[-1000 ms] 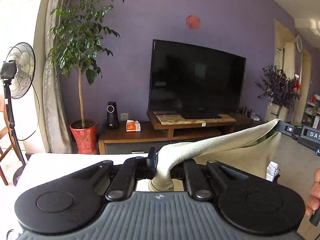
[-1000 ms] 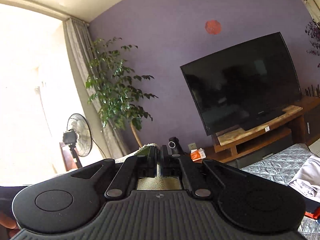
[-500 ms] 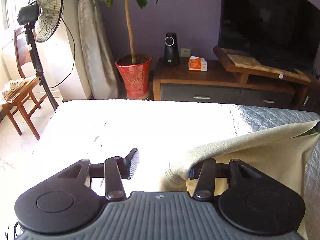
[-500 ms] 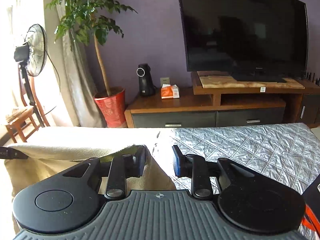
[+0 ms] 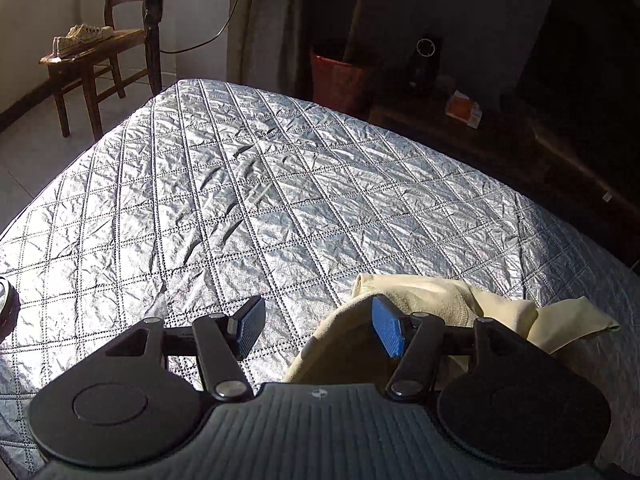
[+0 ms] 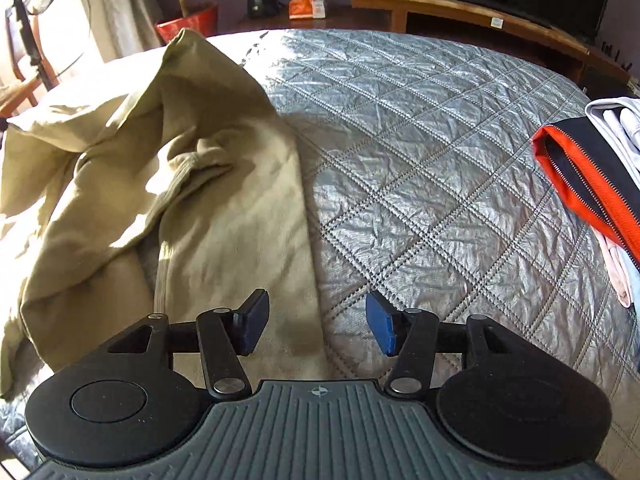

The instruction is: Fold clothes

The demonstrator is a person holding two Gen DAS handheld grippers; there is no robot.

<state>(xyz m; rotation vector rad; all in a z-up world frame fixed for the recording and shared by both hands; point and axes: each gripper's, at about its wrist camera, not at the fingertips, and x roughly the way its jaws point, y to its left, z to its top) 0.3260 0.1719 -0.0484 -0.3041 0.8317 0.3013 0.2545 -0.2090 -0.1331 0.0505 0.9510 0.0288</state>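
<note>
A quilted silver bed (image 6: pixel 420 168) fills both frames, its cover creased and lit by low sun. A beige garment (image 6: pixel 192 184) lies rumpled across the left of the right wrist view, one corner peaked at upper left, its hem running down toward the lower centre; in the left wrist view it bunches at lower right. A stack of other clothes (image 6: pixel 592 184), orange-trimmed, sits at the right edge. The right hand-held gripper (image 6: pixel 316 326) hangs spread wide over the hem, holding nothing; the left hand-held gripper (image 5: pixel 318 330) is equally spread, cloth draped against 1 finger. The garment looks laid down but not flat; judging by this, smoothing or regripping an edge comes next.
</note>
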